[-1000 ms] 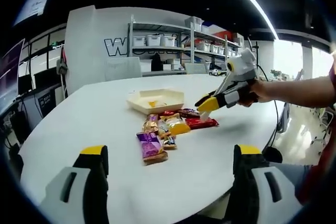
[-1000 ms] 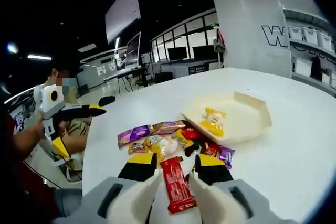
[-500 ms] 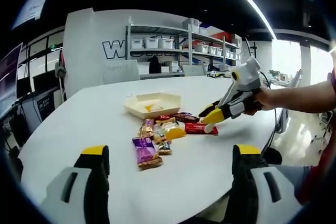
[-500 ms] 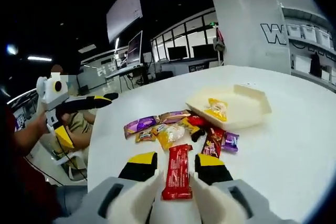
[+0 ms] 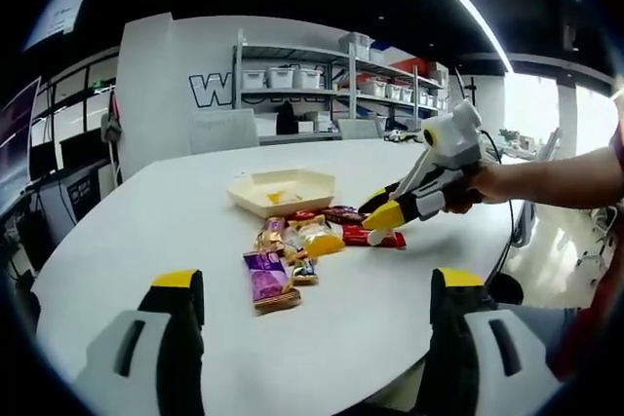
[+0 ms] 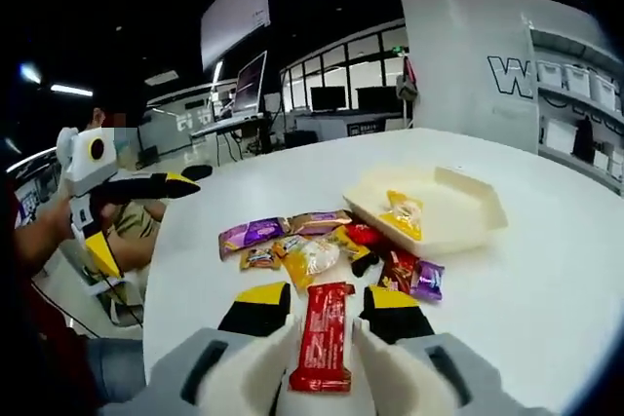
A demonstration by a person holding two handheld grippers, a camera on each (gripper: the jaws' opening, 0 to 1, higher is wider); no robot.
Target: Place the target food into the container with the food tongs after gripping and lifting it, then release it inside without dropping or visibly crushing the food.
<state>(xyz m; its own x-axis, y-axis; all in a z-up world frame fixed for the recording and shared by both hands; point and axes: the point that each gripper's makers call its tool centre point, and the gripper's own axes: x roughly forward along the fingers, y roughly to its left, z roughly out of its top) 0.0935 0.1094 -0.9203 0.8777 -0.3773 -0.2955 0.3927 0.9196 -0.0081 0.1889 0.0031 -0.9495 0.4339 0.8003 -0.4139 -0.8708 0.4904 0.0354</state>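
In the right gripper view the red snack bar (image 6: 321, 348) sits between the two yellow-tipped jaws of the right claw (image 6: 324, 311), its long axis running straight ahead along the jaws, the far end pointing toward the pile of wrapped snacks (image 6: 322, 245) and the cream tray (image 6: 468, 211) beyond; the jaws stand close on either side of the wrapper, but whether they press it cannot be told. In the left gripper view the same red bar (image 5: 372, 236) lies flat on the white counter (image 5: 156, 211), lengthwise across the view, at the near right edge of the pile, with the right claw (image 5: 375, 219) angled down over it from the right, held by a person's hand (image 5: 466, 180). The left claw (image 5: 317, 294) hovers wide open above the counter's near edge, holding nothing. A purple packet (image 5: 266, 277) lies nearest to it. The tray (image 5: 283, 189) holds a yellow-wrapped piece (image 6: 403, 215). The counter is round and white. Behind it stand metal shelves with storage bins (image 5: 331, 80), a white wall with large letters (image 5: 210, 90), and glass-walled offices with monitors (image 6: 331, 99).
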